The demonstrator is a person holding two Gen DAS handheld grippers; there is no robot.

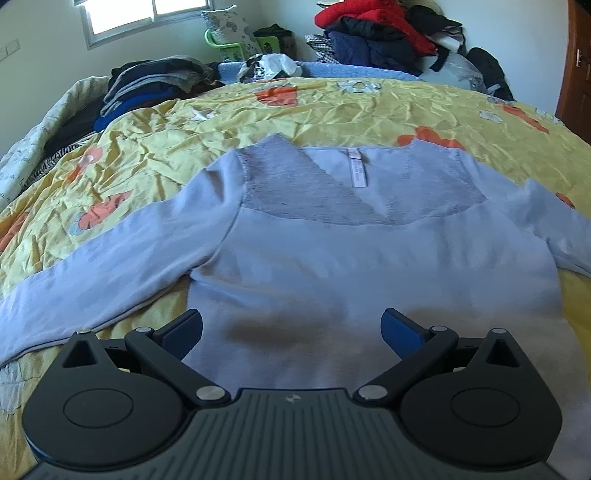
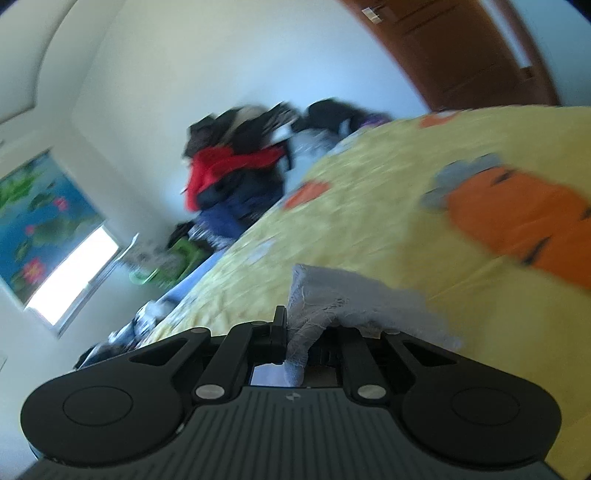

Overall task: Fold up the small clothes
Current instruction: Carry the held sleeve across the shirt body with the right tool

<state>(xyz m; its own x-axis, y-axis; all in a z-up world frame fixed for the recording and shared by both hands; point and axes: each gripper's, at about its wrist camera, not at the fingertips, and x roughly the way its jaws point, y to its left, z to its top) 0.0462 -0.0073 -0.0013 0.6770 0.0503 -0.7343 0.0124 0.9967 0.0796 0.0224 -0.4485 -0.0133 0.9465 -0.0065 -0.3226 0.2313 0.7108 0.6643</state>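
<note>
Lavender top [image 1: 332,258] is spread flat on the yellow bedspread [image 1: 221,122], a sleeve fold judged underway: its cloth is pinched by the right gripper [image 2: 295,332], the left gripper [image 1: 291,328] held agape above the hem.

Daylight enters through a window [image 1: 147,14] at eleven o'clock in the left wrist view, blown out to plain white. That view is sharp, though the bedspread [image 1: 332,107] bows upward under fisheye distortion, and a soft dark shadow lies on the pale top [image 1: 332,266] toward six o'clock. The right wrist view is tilted and smeared throughout by motion blur; its window [image 2: 74,273] glares at nine o'clock
</note>
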